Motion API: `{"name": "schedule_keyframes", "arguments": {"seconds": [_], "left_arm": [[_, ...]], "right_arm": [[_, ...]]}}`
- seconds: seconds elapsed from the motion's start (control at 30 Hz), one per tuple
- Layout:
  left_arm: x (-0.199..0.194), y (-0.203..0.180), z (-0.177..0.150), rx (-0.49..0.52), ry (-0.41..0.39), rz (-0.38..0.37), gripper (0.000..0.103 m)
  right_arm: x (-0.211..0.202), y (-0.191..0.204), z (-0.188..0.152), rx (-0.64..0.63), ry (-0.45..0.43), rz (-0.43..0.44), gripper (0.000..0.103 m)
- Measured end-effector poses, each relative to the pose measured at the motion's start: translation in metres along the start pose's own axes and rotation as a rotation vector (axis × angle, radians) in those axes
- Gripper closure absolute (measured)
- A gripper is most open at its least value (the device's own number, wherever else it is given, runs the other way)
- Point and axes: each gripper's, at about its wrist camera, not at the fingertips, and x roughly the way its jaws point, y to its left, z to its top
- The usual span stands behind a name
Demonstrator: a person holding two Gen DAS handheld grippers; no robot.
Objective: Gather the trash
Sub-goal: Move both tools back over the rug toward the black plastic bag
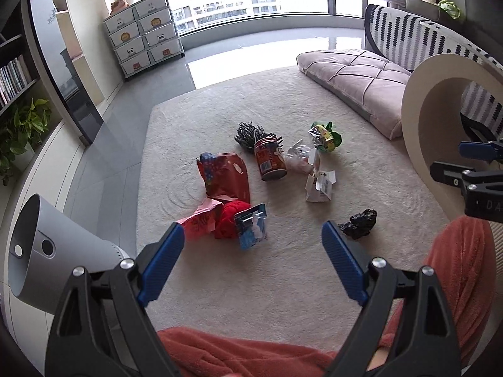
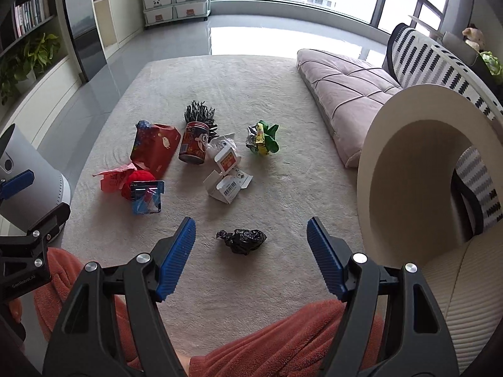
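Trash lies scattered on the beige carpet [image 1: 283, 282]: a red gift bag [image 1: 228, 174], a red can [image 1: 270, 160], a blue blister pack [image 1: 251, 226], a white carton [image 1: 319, 185], a green wrapper [image 1: 325, 135] and a crumpled black bag [image 1: 358, 224]. My left gripper [image 1: 253, 234] is open and empty above the carpet, near the blue pack. My right gripper [image 2: 251, 231] is open and empty, with the black bag [image 2: 243, 240] lying between its fingers, farther out. The can [image 2: 193, 144] and carton [image 2: 226, 185] lie beyond.
A grey cylindrical bin [image 1: 41, 248] stands at the left. A round cream tunnel-shaped piece [image 2: 418, 169] is at the right, a pink floor cushion [image 2: 349, 94] behind it. A drawer unit [image 1: 144, 34] and windows are at the back. Orange-clad knees [image 2: 283, 345] are below.
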Motion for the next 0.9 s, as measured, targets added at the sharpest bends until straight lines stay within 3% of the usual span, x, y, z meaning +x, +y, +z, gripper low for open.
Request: {"name": "schedule_keyframes", "arguments": {"seconds": [0.3,0.6,0.9], "left_arm": [[0.020,-0.019,-0.006,0.026,0.051,-0.028,0.014],[0.030,-0.007,-0.012,-0.003,0.075,-0.012,0.014],[0.072,0.022,-0.027,-0.071,0.109,0.008,0.014]], "right_arm": [[0.013,-0.012,-0.018,0.063,0.021,-0.019,0.032],[0.023,-0.004,-0.023,0.063,0.037,-0.018,0.032],[0.081,0.002,-0.027,0.114,0.075,-0.025,0.033]]}}
